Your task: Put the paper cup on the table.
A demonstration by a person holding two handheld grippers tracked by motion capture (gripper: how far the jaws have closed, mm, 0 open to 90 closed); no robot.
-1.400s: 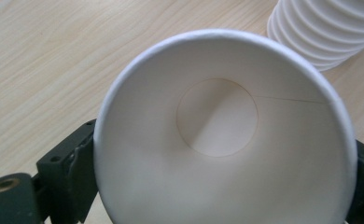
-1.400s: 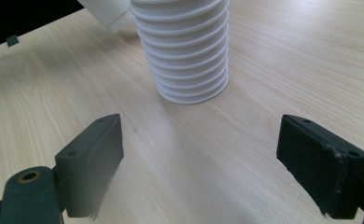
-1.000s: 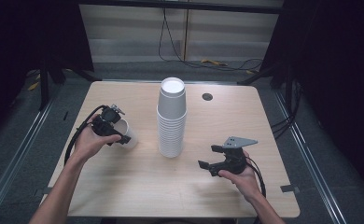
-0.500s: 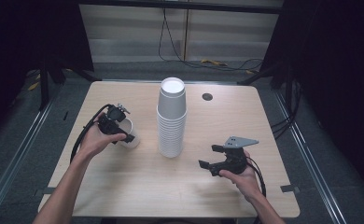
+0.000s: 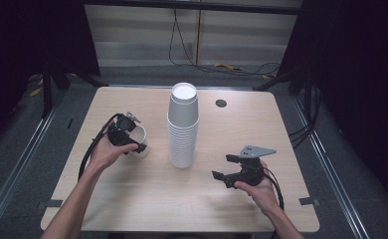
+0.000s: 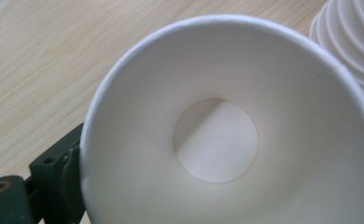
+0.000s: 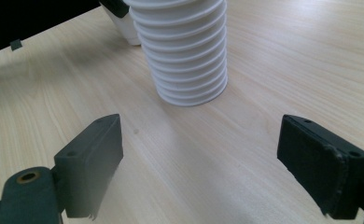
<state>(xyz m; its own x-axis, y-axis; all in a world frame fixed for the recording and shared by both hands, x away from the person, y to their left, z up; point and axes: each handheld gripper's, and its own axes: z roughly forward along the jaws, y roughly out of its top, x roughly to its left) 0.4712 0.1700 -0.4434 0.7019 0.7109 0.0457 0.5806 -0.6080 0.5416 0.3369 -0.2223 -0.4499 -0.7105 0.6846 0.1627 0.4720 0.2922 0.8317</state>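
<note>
Left gripper jaws clenched on the single white paper cup, mouth up, seen from above in the left gripper view; cup sits at 9 o'clock of the tall stack of white paper cups, near but apart; right gripper jaws released, wide apart, gripping nothing, low over the light wooden table at 4 o'clock of the stack, aimed at the stack base; small black round grommet at 1 o'clock of the stack.
</note>
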